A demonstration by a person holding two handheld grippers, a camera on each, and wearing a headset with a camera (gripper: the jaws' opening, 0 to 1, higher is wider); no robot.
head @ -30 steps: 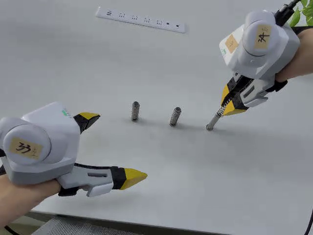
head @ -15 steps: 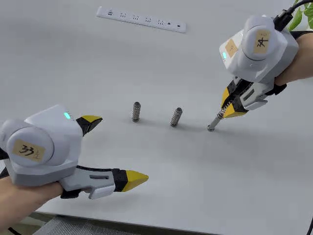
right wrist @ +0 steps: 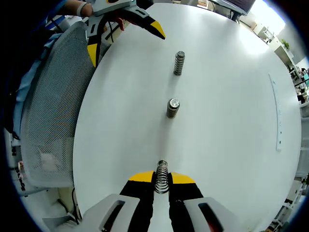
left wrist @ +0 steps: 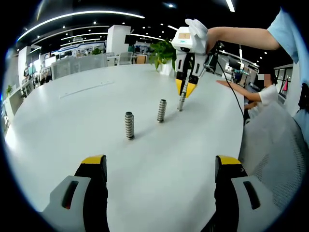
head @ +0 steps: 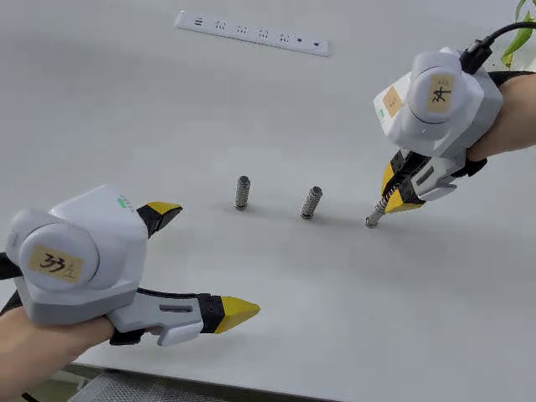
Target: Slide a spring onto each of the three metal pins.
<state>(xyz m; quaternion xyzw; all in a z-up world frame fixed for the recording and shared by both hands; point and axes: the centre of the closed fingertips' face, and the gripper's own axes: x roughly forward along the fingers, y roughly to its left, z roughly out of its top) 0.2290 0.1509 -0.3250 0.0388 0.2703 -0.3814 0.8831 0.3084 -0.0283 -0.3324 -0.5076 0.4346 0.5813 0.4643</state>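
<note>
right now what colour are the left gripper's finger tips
Yellow tips on black fingers; clearest in the left gripper view.

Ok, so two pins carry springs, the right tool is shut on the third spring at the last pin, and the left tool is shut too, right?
No: the left tool is open, jaws wide apart and empty, as the left gripper view shows. The rest holds: two pins carry springs, and the right tool is shut on the third spring at the last pin.

Sticker point(head: 56, 264) "33" on left tongs point(head: 205, 259)
</note>
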